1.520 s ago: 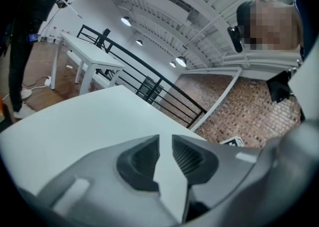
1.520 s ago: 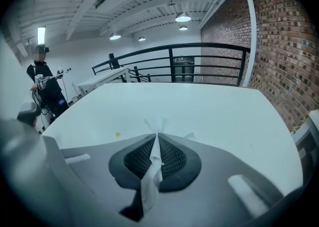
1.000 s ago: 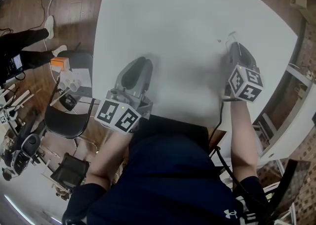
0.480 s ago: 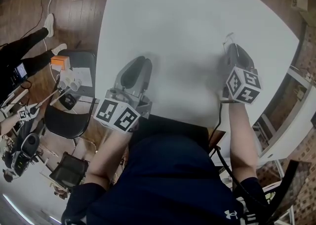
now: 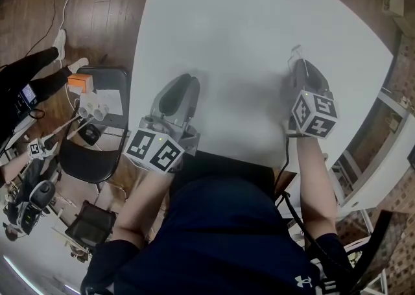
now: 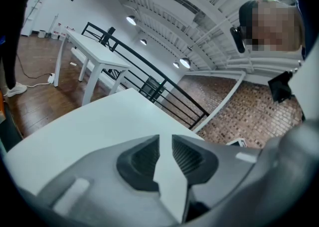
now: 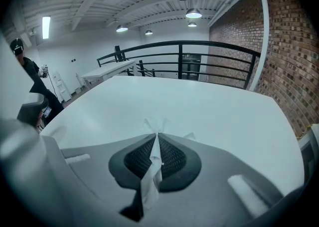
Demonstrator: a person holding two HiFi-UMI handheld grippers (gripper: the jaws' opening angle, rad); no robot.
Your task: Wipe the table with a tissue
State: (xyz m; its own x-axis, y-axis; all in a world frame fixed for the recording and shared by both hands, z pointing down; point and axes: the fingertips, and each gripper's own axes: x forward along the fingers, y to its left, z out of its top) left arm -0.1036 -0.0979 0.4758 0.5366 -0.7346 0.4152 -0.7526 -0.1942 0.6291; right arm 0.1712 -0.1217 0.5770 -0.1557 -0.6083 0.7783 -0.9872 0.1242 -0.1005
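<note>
The tissue point(image 7: 149, 178) is pinched in the shut jaws of our right gripper point(image 5: 299, 67), its crumpled tuft poking past the tips toward 3 o'clock on the white table point(image 5: 246, 8). We judge it is held low so it can drag across the top. Our left gripper point(image 5: 185, 86) lies toward 8 o'clock near the front edge, jaws slightly apart and empty, probably parked off the wiping path.

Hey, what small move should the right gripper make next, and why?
Probably sweep the right gripper forward across the table with the tissue pressed down. Its jaws are shut on the tissue, a tuft pokes past the tips, and much of the table stretches ahead. The left gripper is open, holding nothing.
</note>
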